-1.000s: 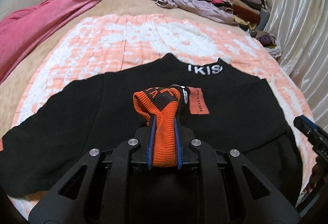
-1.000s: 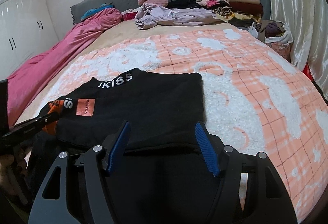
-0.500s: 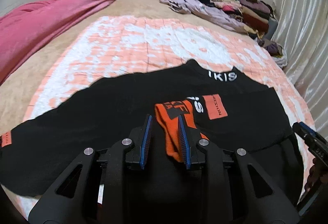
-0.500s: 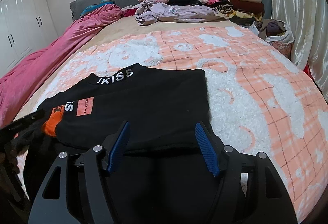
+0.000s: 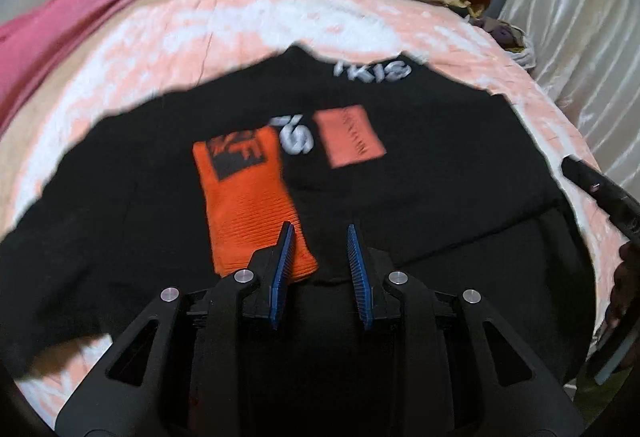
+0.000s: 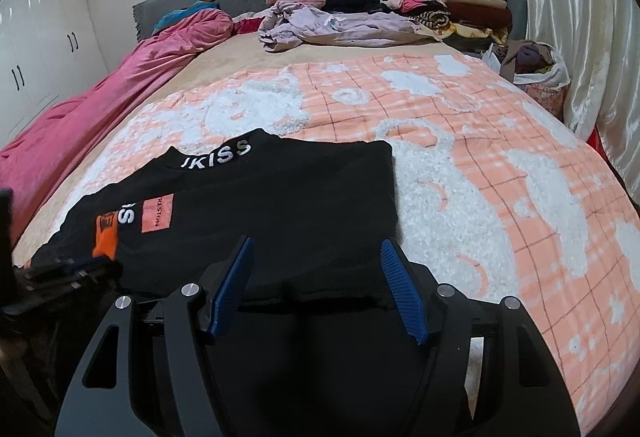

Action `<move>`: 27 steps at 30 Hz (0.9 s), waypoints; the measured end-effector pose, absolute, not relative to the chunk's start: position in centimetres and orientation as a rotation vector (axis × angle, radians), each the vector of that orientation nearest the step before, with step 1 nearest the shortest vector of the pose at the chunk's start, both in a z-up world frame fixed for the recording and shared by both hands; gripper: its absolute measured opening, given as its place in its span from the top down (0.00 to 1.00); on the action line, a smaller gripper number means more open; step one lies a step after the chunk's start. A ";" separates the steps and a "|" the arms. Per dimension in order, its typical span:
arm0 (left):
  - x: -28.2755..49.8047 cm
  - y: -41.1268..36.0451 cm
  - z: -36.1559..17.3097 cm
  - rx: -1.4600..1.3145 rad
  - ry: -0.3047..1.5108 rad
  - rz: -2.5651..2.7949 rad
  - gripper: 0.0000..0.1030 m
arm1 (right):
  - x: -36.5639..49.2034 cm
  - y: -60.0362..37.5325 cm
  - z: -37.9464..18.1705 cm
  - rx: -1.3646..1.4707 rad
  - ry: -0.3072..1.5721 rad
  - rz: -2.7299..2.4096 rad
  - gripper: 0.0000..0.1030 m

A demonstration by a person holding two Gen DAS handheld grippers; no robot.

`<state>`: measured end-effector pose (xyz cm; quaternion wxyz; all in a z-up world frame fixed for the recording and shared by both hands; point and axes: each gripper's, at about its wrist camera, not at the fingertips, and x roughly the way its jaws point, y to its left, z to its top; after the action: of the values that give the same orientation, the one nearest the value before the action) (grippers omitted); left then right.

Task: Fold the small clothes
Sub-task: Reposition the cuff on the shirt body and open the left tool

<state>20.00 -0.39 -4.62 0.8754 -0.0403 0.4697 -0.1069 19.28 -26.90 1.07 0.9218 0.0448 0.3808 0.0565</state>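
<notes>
A black sweater with white collar lettering and an orange patch lies on the peach-and-white bedspread. Its right side is folded inward. The sleeve's orange cuff rests flat across the chest, just left of my left gripper. That gripper is open with nothing between its blue pads, only black fabric beneath. My right gripper stands open above the sweater's near hem, holding nothing. The orange cuff and my left gripper show at the left edge of the right wrist view.
A pink blanket runs along the bed's left side. A lilac garment and a stack of folded clothes sit by the grey headboard. A bag of clothes and a satin curtain are on the right.
My left gripper let go of the orange cuff, which now lies flat on the sweater's chest, and the gripper drew back to its right. The right gripper stayed still.
</notes>
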 end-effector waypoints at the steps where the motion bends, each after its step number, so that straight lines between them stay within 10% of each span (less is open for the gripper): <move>1: 19.9 -0.1 -4.7 -0.096 0.973 -0.228 0.81 | 19.4 -26.8 1.1 0.090 0.782 0.118 0.37; 27: 18.4 3.5 -3.1 -0.201 0.936 -0.219 0.62 | 20.3 -26.1 -2.2 0.071 0.894 0.113 0.32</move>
<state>18.39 3.49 -3.09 0.8818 -0.0965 0.4494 -0.1051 20.29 -26.13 -2.18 0.8997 0.0342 0.4318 0.0544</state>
